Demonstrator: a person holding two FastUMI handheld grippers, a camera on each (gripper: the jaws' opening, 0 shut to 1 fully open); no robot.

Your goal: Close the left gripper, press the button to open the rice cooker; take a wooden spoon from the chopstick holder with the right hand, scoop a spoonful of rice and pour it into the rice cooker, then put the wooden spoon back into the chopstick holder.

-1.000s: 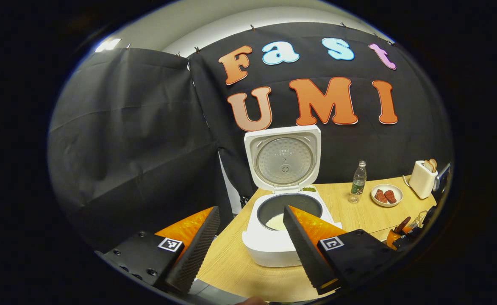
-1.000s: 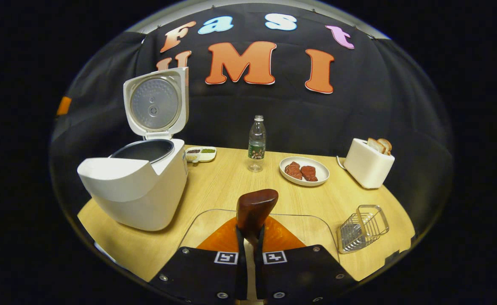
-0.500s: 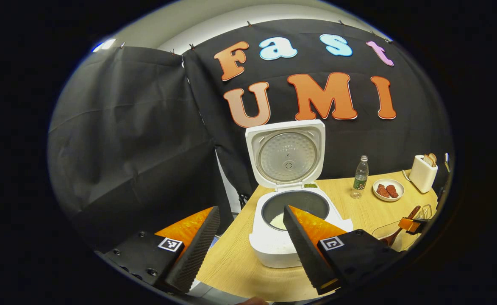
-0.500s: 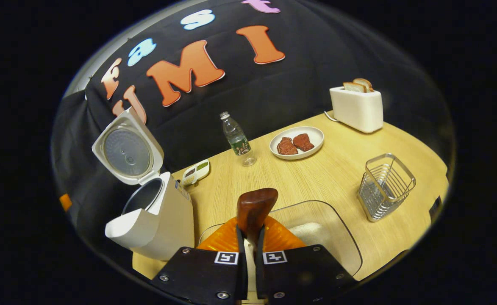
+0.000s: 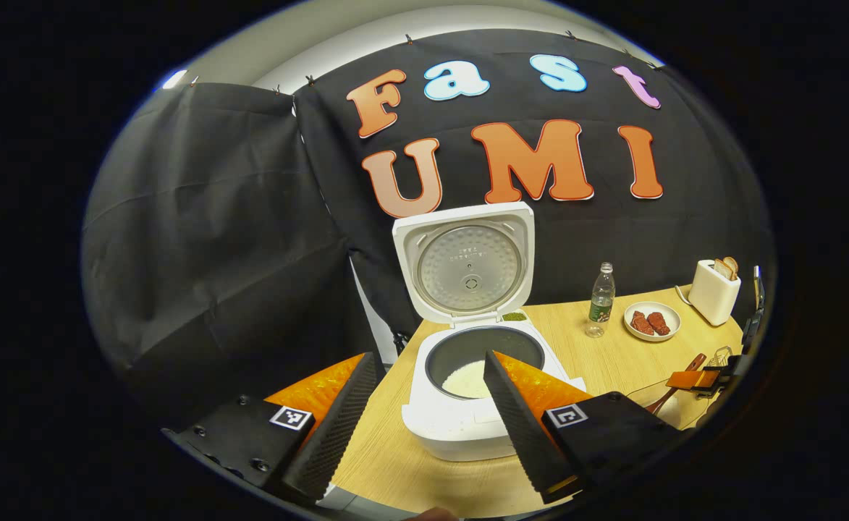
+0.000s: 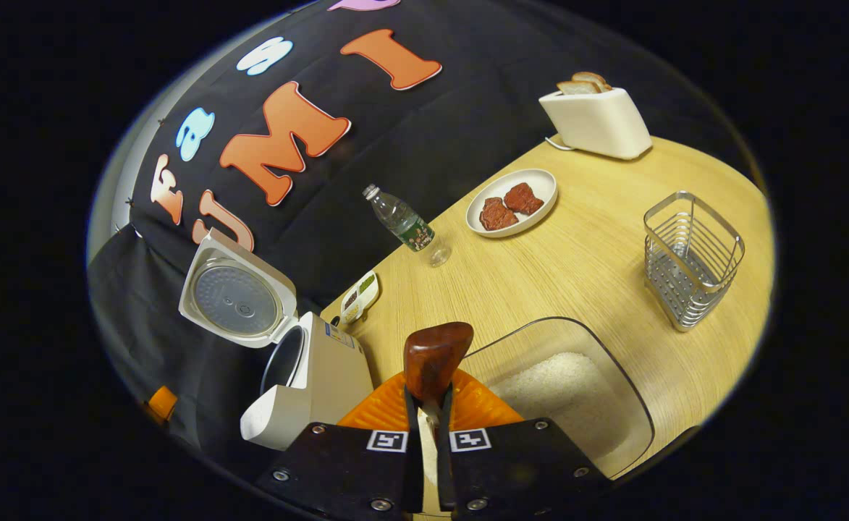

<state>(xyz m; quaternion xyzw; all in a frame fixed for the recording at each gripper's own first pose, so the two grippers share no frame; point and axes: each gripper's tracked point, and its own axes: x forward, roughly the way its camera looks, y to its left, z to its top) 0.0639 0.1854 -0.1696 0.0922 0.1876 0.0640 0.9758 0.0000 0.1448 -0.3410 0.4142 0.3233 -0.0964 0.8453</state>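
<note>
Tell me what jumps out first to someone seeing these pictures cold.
The white rice cooker at the table's left end, lid up, some rice in its pot. Next, the right gripper, shut on a wooden spoon above a clear container of rice. The wire holder stands to the right.

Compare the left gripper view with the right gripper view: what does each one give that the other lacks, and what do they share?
The left gripper view looks down into the rice cooker, where rice lies in the pot, framed by the open left gripper. The right gripper view gives the right gripper shut on the wooden spoon, above the glass container of rice, and the wire chopstick holder up close. Both share the cooker with its lid raised, the bottle, the plate of meat, the toaster and the table.
</note>
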